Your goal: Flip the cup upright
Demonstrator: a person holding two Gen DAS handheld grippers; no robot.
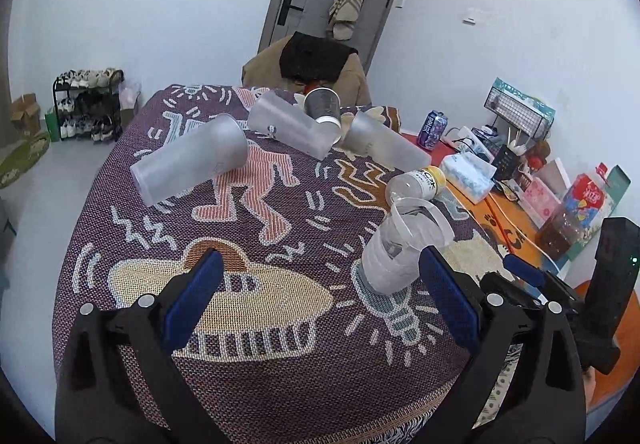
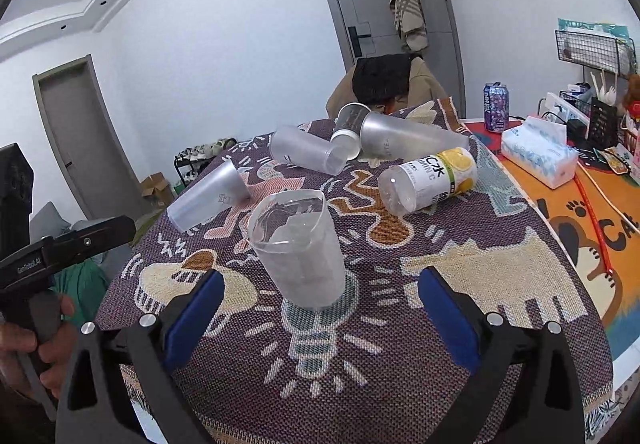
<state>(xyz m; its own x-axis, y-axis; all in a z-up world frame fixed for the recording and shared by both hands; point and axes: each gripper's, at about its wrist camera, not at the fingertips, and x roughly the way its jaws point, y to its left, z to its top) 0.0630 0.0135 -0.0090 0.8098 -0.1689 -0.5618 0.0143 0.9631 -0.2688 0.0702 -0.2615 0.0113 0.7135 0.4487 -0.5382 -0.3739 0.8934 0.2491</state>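
A clear plastic cup (image 2: 298,248) stands upright, mouth up, on the patterned cloth; it also shows in the left wrist view (image 1: 402,248). My right gripper (image 2: 320,308) is open and empty just short of it, a blue finger on each side. My left gripper (image 1: 320,296) is open and empty, left of the cup. Three frosted cups lie on their sides farther back: one at the left (image 2: 210,190) (image 1: 192,160), one in the middle (image 2: 306,150) (image 1: 290,124), one at the right (image 2: 408,140) (image 1: 380,140). A grey paper cup (image 2: 348,124) (image 1: 324,106) lies tipped among them.
An empty drink bottle with a yellow label (image 2: 432,178) lies on its side right of the cups. A tissue pack (image 2: 538,150), a purple can (image 2: 496,106) and a wire rack (image 2: 592,48) sit at the right. A chair with a coat (image 2: 384,82) stands behind the table.
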